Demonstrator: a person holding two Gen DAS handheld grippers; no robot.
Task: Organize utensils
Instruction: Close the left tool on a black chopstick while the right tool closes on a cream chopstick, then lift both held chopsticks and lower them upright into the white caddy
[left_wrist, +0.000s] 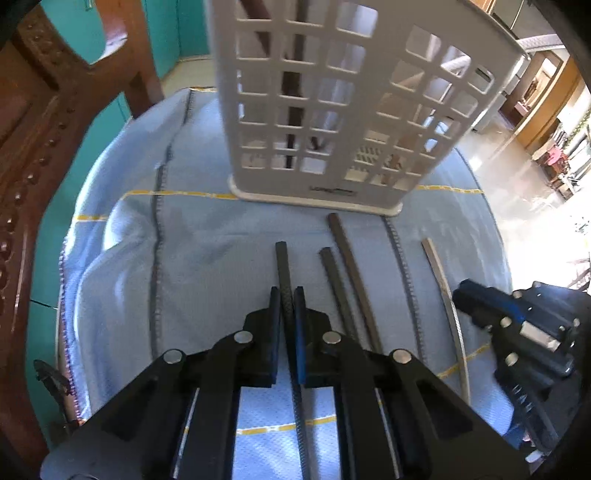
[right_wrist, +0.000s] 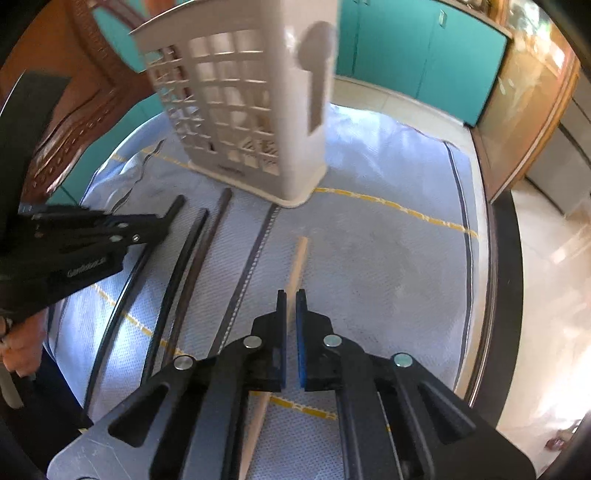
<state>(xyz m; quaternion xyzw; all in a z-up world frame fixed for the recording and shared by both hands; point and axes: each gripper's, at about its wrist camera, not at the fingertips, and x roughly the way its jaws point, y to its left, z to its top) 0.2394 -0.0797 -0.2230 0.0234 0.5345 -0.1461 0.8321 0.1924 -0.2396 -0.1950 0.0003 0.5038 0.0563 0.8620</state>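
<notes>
L gripper (left_wrist: 287, 295) is clamped on a black chopstick (left_wrist: 283, 266) lying on the blue cloth (left_wrist: 207, 229), near side of the white slotted holder (left_wrist: 325, 110). R gripper (right_wrist: 291, 295) is pinched on a light wooden chopstick (right_wrist: 298, 258), further right on the cloth. Two dark chopsticks (left_wrist: 351, 266) lie btwn them, loose.

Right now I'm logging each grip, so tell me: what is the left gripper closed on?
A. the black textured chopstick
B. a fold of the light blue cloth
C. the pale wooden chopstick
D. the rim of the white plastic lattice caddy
A: in the left wrist view the left gripper has its jaws shut on the black textured chopstick, while the pale wooden chopstick sits in the right gripper.
</notes>
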